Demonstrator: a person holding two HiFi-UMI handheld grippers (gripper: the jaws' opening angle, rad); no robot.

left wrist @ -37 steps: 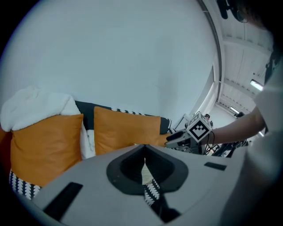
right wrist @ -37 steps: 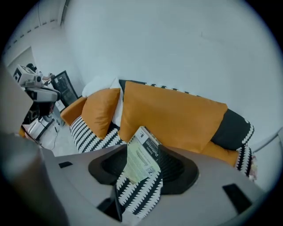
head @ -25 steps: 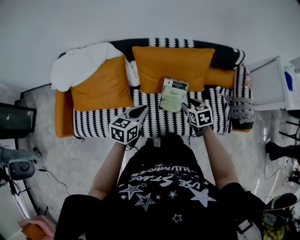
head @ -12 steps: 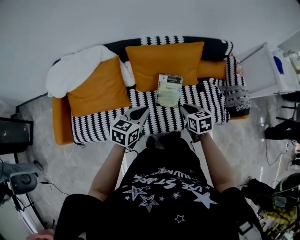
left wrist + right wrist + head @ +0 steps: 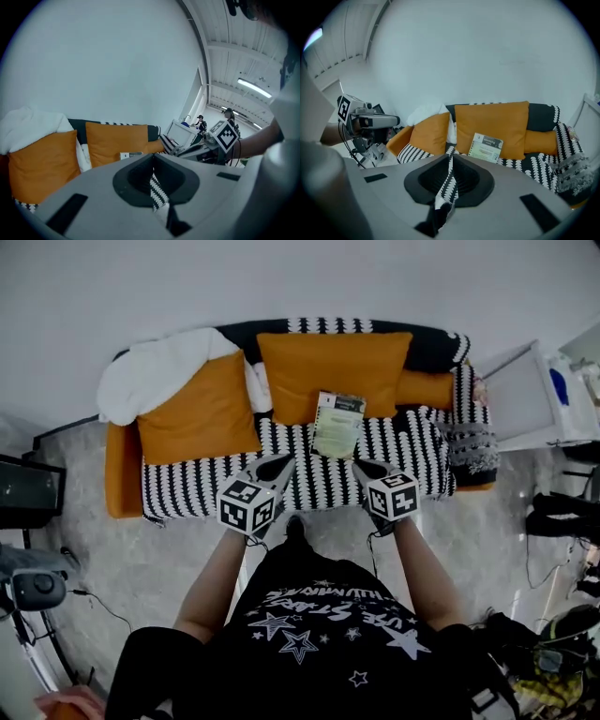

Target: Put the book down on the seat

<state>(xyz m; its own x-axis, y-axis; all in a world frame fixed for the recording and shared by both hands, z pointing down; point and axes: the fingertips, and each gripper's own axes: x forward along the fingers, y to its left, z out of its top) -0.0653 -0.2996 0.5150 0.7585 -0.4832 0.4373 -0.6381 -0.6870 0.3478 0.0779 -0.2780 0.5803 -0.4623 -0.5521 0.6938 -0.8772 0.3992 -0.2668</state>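
Note:
The book (image 5: 338, 424), pale green with a dark top band, rests on the striped sofa seat (image 5: 197, 486) and leans against the middle orange cushion (image 5: 333, 367). It also shows in the right gripper view (image 5: 486, 147) and as a small sliver in the left gripper view (image 5: 131, 155). My right gripper (image 5: 361, 468) hangs over the seat's front edge, a short way below and right of the book, its jaws closing down to a thin slit with nothing between them (image 5: 450, 158). My left gripper (image 5: 279, 465) is level with it to the left, shut and empty (image 5: 153, 156).
A second orange cushion (image 5: 199, 411) and a white blanket (image 5: 159, 371) fill the sofa's left end. A grey fringed throw (image 5: 466, 451) hangs over the right arm. A white cabinet (image 5: 525, 395) stands to the right, and gear with cables (image 5: 37, 589) lies on the floor at left.
My right gripper has let go of the book, drawn back toward me and closed. The book stays leaning on the cushion. The left gripper has barely moved.

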